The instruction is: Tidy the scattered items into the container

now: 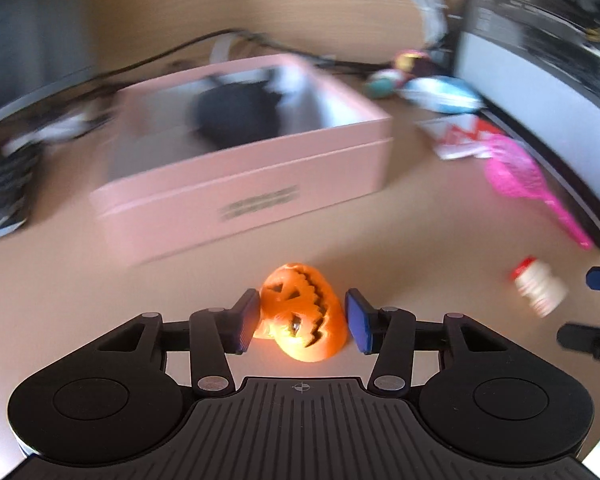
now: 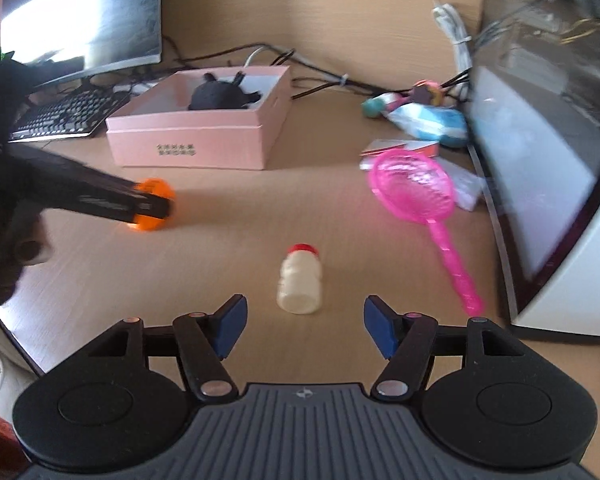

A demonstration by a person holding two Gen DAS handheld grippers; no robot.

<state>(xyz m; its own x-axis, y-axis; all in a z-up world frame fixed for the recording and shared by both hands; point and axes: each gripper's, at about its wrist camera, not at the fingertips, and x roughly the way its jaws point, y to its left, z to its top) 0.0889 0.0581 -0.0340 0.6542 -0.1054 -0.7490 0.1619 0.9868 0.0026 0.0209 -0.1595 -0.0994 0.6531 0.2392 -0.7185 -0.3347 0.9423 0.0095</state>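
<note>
While the wooden desk (image 2: 228, 248) carries everything here, we see the curved monitor (image 2: 540, 184) along its right side and a second monitor (image 2: 80, 20) with a keyboard (image 2: 60, 114) at the far left. Between them sits the open pink box (image 2: 204, 140), already holding a black plush toy (image 2: 218, 96). Near the right monitor lies a pink scoop net (image 2: 414, 188), its handle pointing toward us, with a blue-and-white packet (image 2: 428, 122) and some small toys beyond it, too blurred to name. Our left gripper (image 1: 302, 320) has its fingers (image 1: 248, 320) partly closed around the orange jack-o'-lantern pumpkin (image 1: 304, 316), which lies on the desk in front of the box; the left pad touches it, and we cannot tell whether the right pad does. Our right gripper (image 2: 304, 324) has its fingers (image 2: 230, 324) spread wide, holding nothing, just short of the small red-capped bottle (image 2: 300, 280) lying on its side on the desk.
</note>
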